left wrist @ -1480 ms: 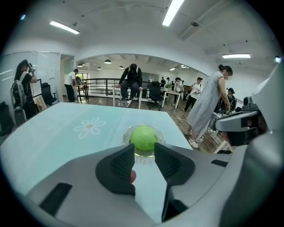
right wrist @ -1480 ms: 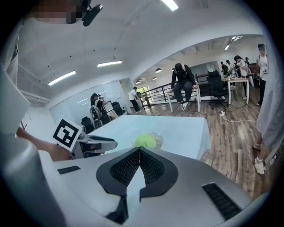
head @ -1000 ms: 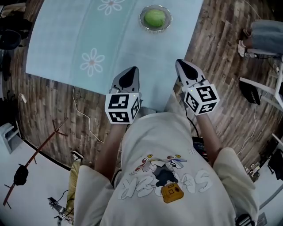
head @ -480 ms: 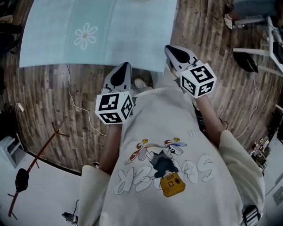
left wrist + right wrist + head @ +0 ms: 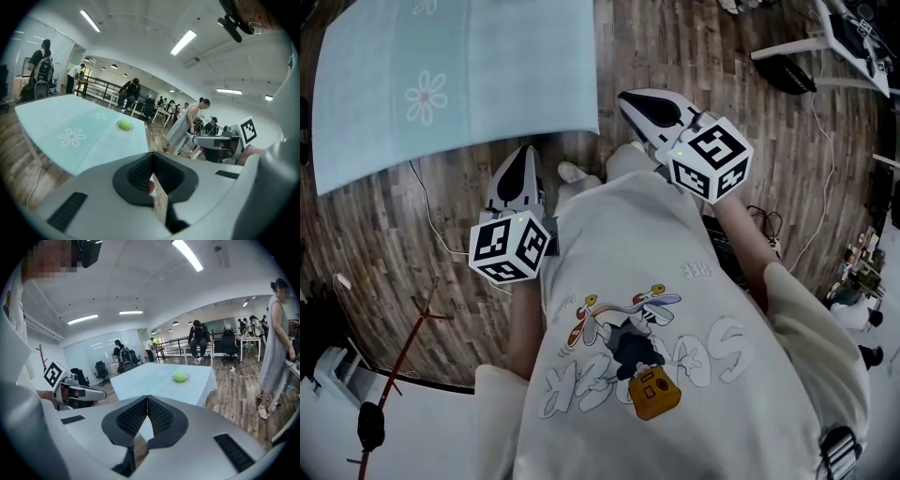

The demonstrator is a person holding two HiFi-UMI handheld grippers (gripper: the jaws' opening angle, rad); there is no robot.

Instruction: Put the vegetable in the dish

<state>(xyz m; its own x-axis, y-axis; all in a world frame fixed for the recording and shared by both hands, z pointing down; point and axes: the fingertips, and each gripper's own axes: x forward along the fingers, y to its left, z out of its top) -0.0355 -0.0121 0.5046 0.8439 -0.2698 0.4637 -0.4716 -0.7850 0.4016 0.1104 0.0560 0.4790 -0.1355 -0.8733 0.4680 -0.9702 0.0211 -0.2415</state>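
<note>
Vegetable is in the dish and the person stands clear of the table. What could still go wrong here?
1. A cable lies loose on the floor near the left tongs: a possible trip.
2. The stand at lower left is close and could be knocked.
3. A bystander stands off to the right; a wide swing of the shut right tongs might reach them.

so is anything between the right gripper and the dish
Nothing visible does: only bare table lies between the right gripper and the dish, and the vegetable already sits in it.
</note>
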